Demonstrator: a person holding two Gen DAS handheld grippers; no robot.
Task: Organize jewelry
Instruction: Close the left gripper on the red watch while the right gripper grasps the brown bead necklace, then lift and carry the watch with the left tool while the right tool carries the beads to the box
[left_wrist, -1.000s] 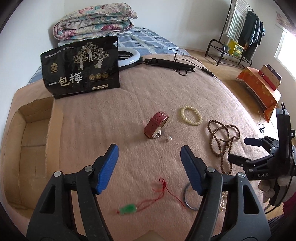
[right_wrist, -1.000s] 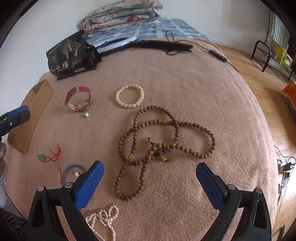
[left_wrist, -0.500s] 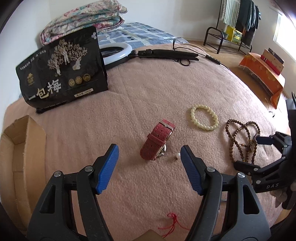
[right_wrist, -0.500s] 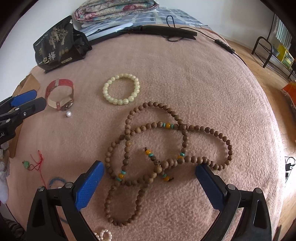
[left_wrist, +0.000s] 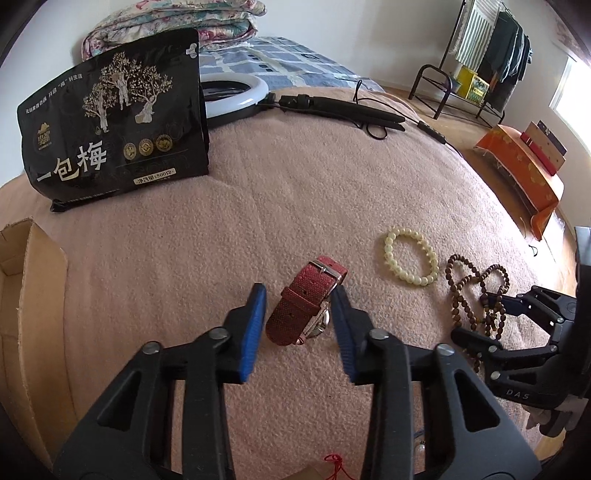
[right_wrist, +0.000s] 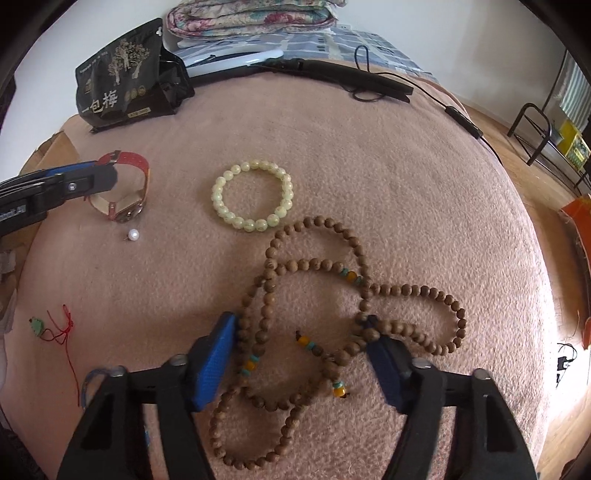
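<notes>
A red-strapped watch lies on its side on the pink blanket, between the blue pads of my left gripper. Its jaws are closing, with a thin gap still showing on the left side. The right wrist view shows that gripper over the watch. My right gripper is down over a long wooden bead necklace. Its jaws are closing with several strands between them. A cream bead bracelet lies between watch and necklace.
A loose pearl, a red cord with a green pendant and a blue ring lie near the front. A cardboard box stands at the left. A black snack bag and ring light sit behind.
My left gripper moved forward and down from the red cord to the watch and narrowed around it. My right gripper sank onto the wooden necklace and narrowed too.
</notes>
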